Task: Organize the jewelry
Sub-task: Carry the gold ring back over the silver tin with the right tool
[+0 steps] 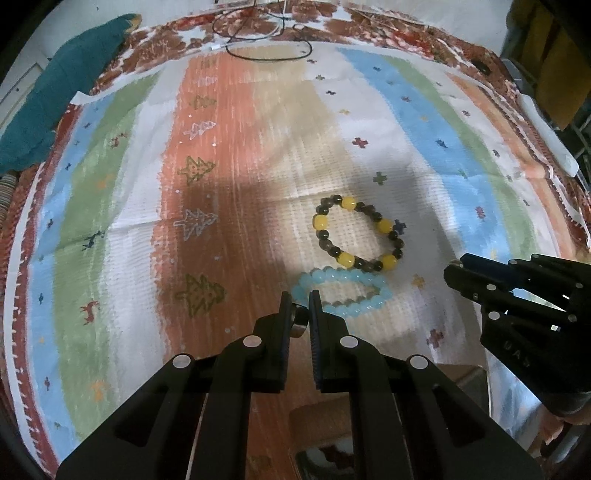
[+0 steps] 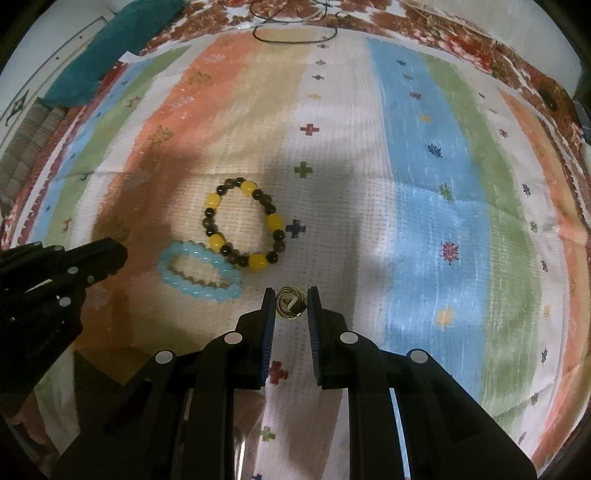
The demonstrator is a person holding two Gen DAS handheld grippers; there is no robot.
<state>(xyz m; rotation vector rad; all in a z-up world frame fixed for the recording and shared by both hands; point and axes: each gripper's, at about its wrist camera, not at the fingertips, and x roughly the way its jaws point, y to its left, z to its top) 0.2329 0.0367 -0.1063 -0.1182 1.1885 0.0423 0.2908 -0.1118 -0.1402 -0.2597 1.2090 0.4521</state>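
Observation:
A yellow-and-dark beaded bracelet (image 1: 359,233) (image 2: 243,225) lies on the striped cloth (image 1: 236,166) (image 2: 424,221). A light blue beaded bracelet (image 1: 341,293) (image 2: 199,271) lies just in front of it. My left gripper (image 1: 299,308) is shut on a silver ring (image 1: 300,320), held above the cloth beside the blue bracelet. My right gripper (image 2: 291,304) is shut on a small gold wire ring (image 2: 291,303) with a dark stone. Each gripper shows from the side in the other view, the right gripper (image 1: 458,271) and the left gripper (image 2: 118,254).
A black cord (image 1: 269,44) (image 2: 295,33) loops at the far edge of the cloth. A teal fabric bundle (image 1: 62,85) (image 2: 110,44) lies at the far left. A brown box edge (image 1: 461,380) shows below the right gripper.

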